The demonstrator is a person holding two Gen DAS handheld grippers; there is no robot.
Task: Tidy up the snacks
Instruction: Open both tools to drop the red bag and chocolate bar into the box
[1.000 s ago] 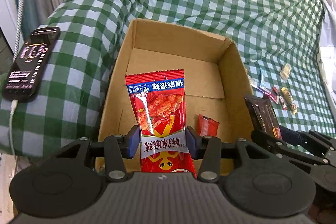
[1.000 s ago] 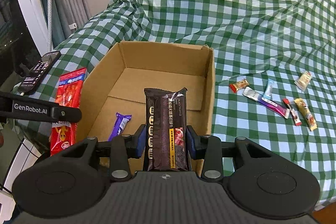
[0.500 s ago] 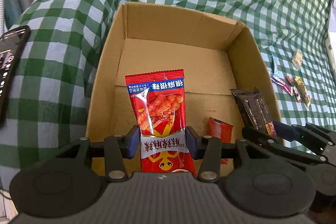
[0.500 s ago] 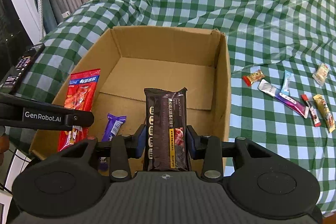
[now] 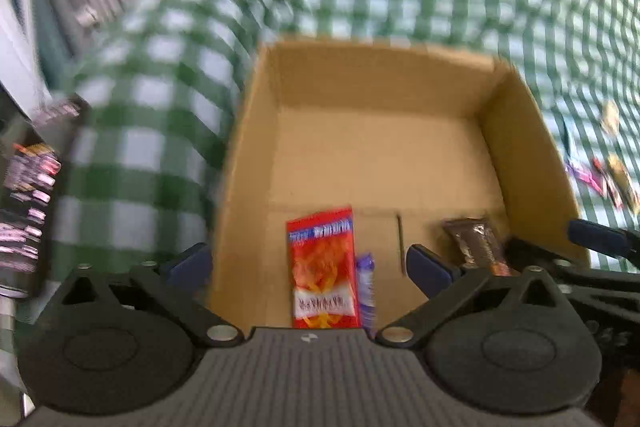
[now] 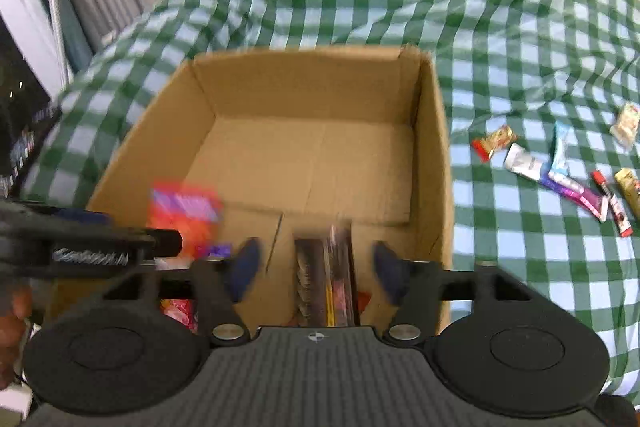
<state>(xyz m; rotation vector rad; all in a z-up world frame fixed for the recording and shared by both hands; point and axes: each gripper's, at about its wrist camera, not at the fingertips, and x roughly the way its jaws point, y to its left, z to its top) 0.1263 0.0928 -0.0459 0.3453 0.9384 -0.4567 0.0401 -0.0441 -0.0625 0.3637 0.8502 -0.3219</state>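
Observation:
An open cardboard box (image 5: 384, 83) (image 6: 312, 67) sits on a green checked cloth. My left gripper (image 5: 308, 263) is open above the box's near end. The red snack bag (image 5: 322, 267) is free of its fingers in the box, blurred, beside a purple bar (image 5: 366, 279). My right gripper (image 6: 316, 267) is open. The dark brown bar (image 6: 324, 275) is loose between its fingers in the box, blurred; it also shows in the left wrist view (image 5: 478, 243). The red bag shows blurred in the right wrist view (image 6: 184, 211).
Several small snack packets (image 6: 560, 171) lie on the cloth right of the box. A phone (image 5: 28, 195) lies on the cloth left of the box. A curtain and wall stand at the far left.
Both grippers have opened. The red bag and the dark brown bar have left the fingers and dropped into the box. Both views are blurred from motion.

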